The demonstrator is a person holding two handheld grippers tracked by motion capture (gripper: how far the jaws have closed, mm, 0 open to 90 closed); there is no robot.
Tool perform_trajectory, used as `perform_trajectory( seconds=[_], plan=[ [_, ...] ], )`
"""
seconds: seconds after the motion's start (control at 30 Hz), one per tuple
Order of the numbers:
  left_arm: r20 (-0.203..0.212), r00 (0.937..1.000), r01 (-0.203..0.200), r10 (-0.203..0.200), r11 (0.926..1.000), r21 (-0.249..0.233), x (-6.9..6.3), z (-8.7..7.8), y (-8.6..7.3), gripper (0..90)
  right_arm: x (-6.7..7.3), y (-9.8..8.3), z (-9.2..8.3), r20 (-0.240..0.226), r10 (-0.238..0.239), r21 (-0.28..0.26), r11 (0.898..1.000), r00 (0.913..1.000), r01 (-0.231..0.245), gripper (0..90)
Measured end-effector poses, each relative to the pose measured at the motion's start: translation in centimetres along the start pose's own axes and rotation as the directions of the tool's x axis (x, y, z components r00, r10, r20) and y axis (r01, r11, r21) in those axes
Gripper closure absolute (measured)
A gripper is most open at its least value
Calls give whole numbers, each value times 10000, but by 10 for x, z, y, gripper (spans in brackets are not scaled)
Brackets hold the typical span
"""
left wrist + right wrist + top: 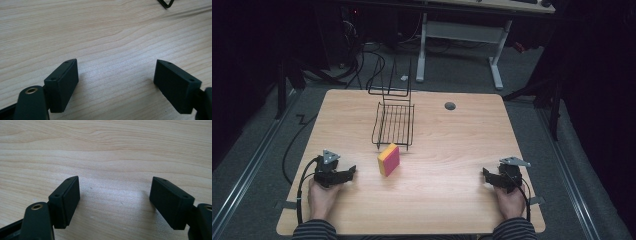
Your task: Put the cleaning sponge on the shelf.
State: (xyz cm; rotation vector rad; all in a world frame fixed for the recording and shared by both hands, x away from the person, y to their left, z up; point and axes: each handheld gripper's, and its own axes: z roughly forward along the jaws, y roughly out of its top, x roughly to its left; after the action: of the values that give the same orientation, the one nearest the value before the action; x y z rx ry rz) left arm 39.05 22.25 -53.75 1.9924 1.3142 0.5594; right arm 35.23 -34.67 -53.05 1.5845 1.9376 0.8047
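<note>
The pink-and-yellow sponge (pixel 389 159) stands on the worktop (pixel 447 145) just near of the wire rack (pixel 394 123), between left gripper (pixel 343 175) and right gripper (pixel 490 176), whose jaws are spread apart and empty.

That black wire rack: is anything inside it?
The wire rack looks empty; table wood shows through its bars. The pink-and-yellow sponge stands just in front, outside it.

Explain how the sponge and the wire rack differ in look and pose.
The sponge is a solid yellow-and-pink block; the wire rack is open black wire. The sponge stands on edge, tilted, while the rack lies low with a tall wire frame at its far end. The sponge sits nearer the person. Both rest on the table.
</note>
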Motion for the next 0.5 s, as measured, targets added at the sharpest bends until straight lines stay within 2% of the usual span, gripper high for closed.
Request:
perform_trajectory(
  seconds=[0.1,0.17,0.27,0.43,0.5],
  plan=[
    [106,9999,-94,94,10000,-14,-1,-1,0,204,0,0,0,0,4,-1,10000,10000,-4,246],
    [48,9999,-147,149,9996,-229,-2,-2,-1,212,0,0,0,1,4,0,10000,10000,-4,246],
    [158,9999,51,-43,9987,-509,-1,-6,-3,231,0,0,0,0,-1,-2,10000,10000,1,245],
    [322,9994,131,-110,9977,-658,-2,-12,-5,230,0,0,0,-2,1,-1,10000,10000,-1,245],
    [136,9997,195,-183,9956,-921,-3,-18,-7,228,0,0,0,2,3,-1,10000,10000,-3,245]
  ],
)
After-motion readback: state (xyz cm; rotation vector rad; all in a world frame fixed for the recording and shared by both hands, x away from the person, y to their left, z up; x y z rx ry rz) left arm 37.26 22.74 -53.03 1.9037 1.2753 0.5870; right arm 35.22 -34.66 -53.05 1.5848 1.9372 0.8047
